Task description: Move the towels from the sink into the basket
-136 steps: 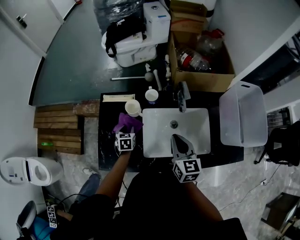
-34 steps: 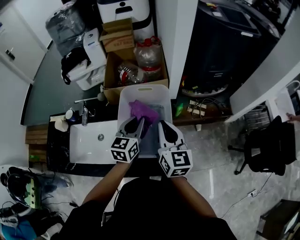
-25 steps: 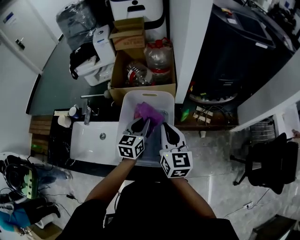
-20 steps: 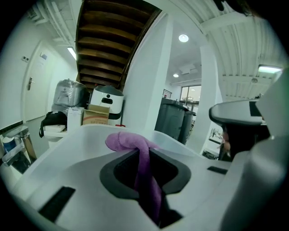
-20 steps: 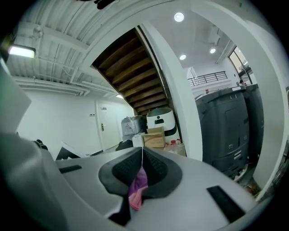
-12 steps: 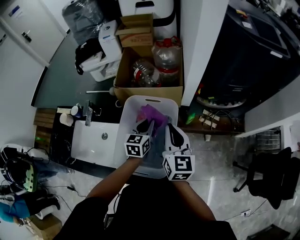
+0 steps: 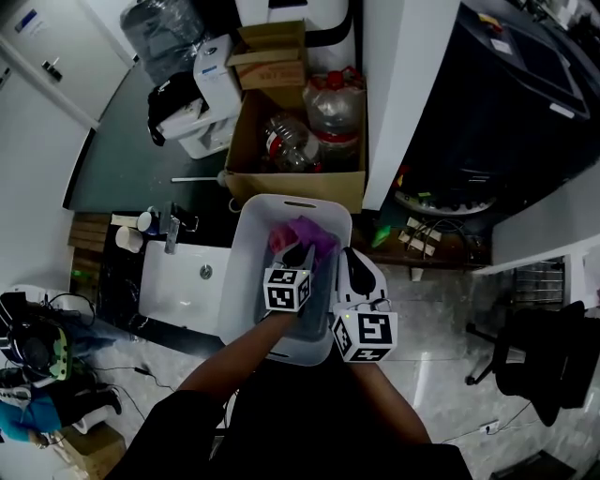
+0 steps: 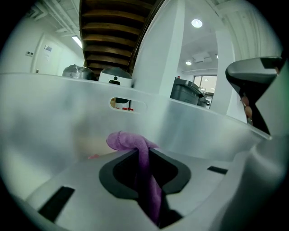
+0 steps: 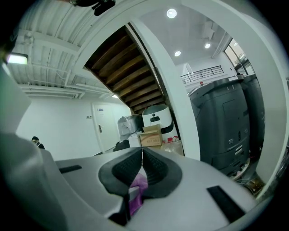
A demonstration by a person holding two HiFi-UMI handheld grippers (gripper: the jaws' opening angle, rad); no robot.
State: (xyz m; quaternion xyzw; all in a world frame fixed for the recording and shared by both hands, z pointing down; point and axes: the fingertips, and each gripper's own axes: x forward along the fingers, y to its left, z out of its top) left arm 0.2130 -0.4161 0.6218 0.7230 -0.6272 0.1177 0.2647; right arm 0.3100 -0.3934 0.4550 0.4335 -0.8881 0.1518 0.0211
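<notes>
The left gripper (image 8: 145,153) is clamped on a purple towel (image 8: 126,140). The fuzzy cloth is squeezed into a narrow strip between the pads and bunched in a roll past the tips. It sits inside the translucent white basket (image 7: 242,281). The right gripper (image 9: 142,152) is closed tip to tip, empty, just beside the left.

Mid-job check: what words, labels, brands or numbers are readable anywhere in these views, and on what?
No text can be read in any view.
Small cardboard box: dark print, too blurred to read.
Wall sign: blue, too small to read.
Bottle label: red, nothing readable.
</notes>
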